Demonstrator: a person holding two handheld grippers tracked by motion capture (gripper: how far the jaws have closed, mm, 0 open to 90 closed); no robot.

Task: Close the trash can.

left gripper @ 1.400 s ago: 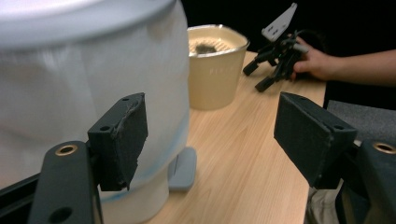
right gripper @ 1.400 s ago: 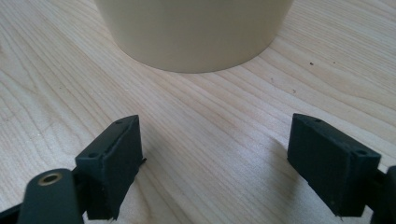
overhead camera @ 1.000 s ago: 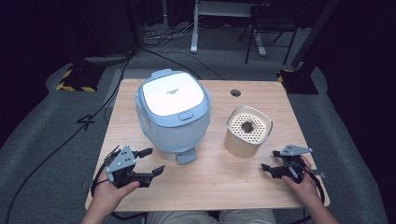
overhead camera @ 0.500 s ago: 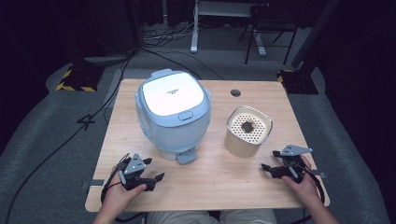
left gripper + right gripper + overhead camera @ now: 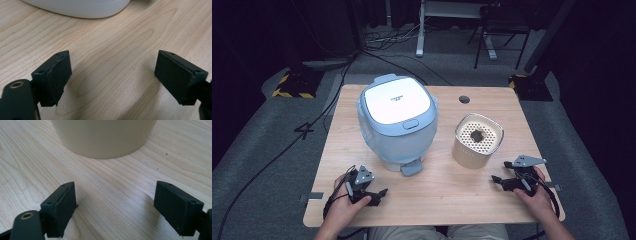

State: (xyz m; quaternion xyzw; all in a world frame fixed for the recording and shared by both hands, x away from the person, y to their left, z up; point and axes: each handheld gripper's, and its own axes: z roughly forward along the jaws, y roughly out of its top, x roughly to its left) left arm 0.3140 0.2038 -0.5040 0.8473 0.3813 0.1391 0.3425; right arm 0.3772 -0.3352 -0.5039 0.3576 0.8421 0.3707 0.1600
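Both tools rest low on the wooden bench (image 5: 447,200), at the person's edge of it, on either side of the rice cooker (image 5: 397,122), and neither holds anything. The left tool (image 5: 371,192) lies in front of the cooker and a little left of its latch tab (image 5: 411,168). Its jaws have just been opening and now stand wide apart, with bare wood between them in the left gripper view and the cooker's pale base (image 5: 77,7) just ahead. The right tool (image 5: 504,181) lies well to the right of the cooker, just in front of the cream canister with the perforated lid (image 5: 478,140), jaws likewise spread with nothing between them; the canister's wall (image 5: 105,137) looms close in the right gripper view.

The likely risks come from how near each tool sits to its target. Pushing the right tool forward with the jaws this low could shove the light-looking canister along the bench or tip it rather than bracket it. On the left, a jaw could catch under the protruding latch tab and pop the lid or nudge the cooker. The trailing cable (image 5: 332,202) beside the left hand might snag on the bench edge and jerk the aim.
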